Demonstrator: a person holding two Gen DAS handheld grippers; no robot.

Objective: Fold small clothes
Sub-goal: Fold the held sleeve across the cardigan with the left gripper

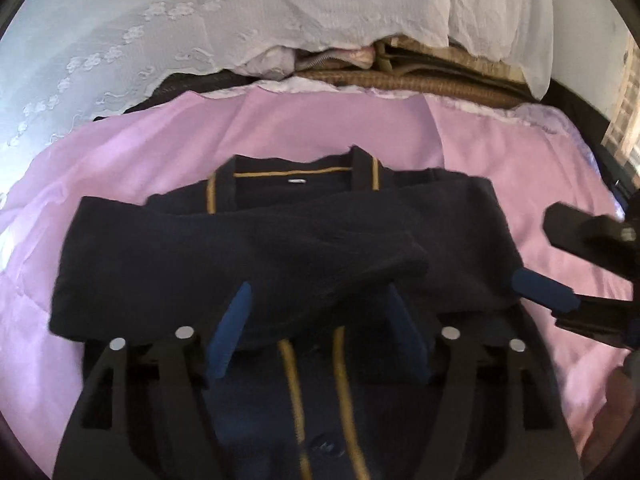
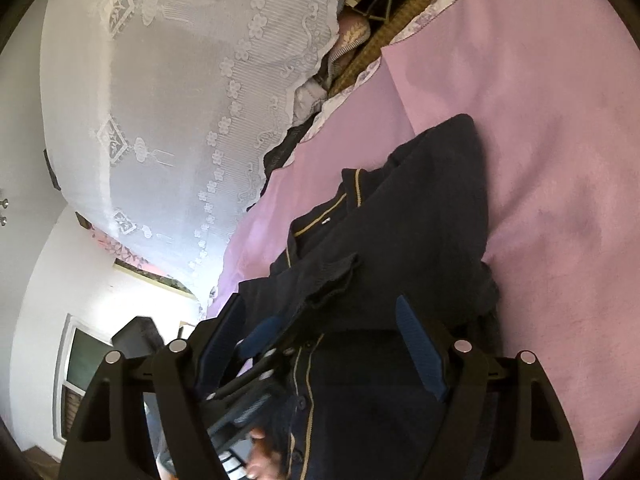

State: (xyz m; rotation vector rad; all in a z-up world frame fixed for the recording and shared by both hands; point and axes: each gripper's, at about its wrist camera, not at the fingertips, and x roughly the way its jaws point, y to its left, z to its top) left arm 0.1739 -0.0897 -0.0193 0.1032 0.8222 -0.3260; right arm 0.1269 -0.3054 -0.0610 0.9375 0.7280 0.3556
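Garment: a navy cardigan with yellow piping lay on the pink sheet, filling the centre and lower middle of the left wrist view, collar toward the top of the frame.
Long axis: both sleeves were crossed over the chest, so that folded band ran left to right; the button placket ran top to bottom, down between the fingers.
Left gripper: jaws stood wide apart over the lower body, just below the sleeve band; nothing was gripped.
Right gripper: jaws also spread wide, empty, over the cardigan's body; in the left wrist view it sat at the right edge, one blue pad beside the cardigan's right edge.
Nearer hand: the left was centred on the hem side, so a bottom-to-collar fold probably falls to both.
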